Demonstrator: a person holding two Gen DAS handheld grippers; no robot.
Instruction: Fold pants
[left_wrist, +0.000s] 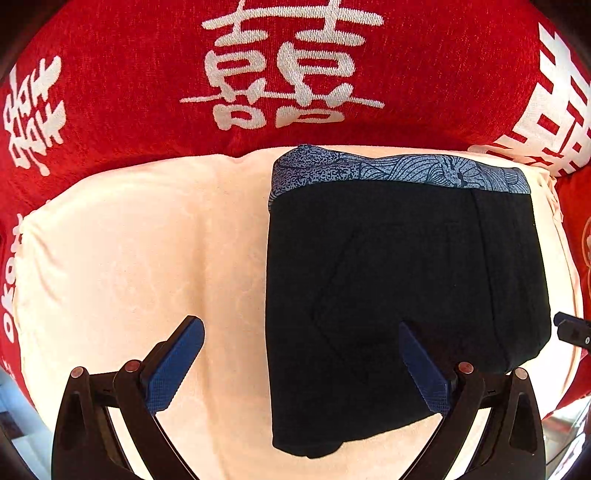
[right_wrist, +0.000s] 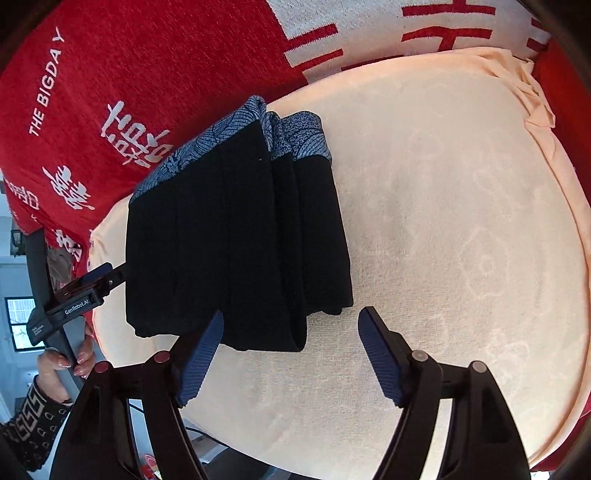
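The black pants (left_wrist: 402, 295) lie folded into a compact stack on the cream towel (left_wrist: 129, 258), with a blue patterned waistband (left_wrist: 399, 168) at the far edge. In the right wrist view the pants (right_wrist: 236, 251) show several folded layers. My left gripper (left_wrist: 301, 332) is open and empty, hovering over the stack's near left edge. My right gripper (right_wrist: 291, 325) is open and empty just in front of the stack's near end. The left gripper also shows in the right wrist view (right_wrist: 96, 277), beside the stack's edge.
A red blanket with white characters (left_wrist: 288, 66) covers the surface behind and around the towel. The towel's wrinkled corner (right_wrist: 532, 96) lies at the far right. Floor and a window show past the left edge (right_wrist: 18, 317).
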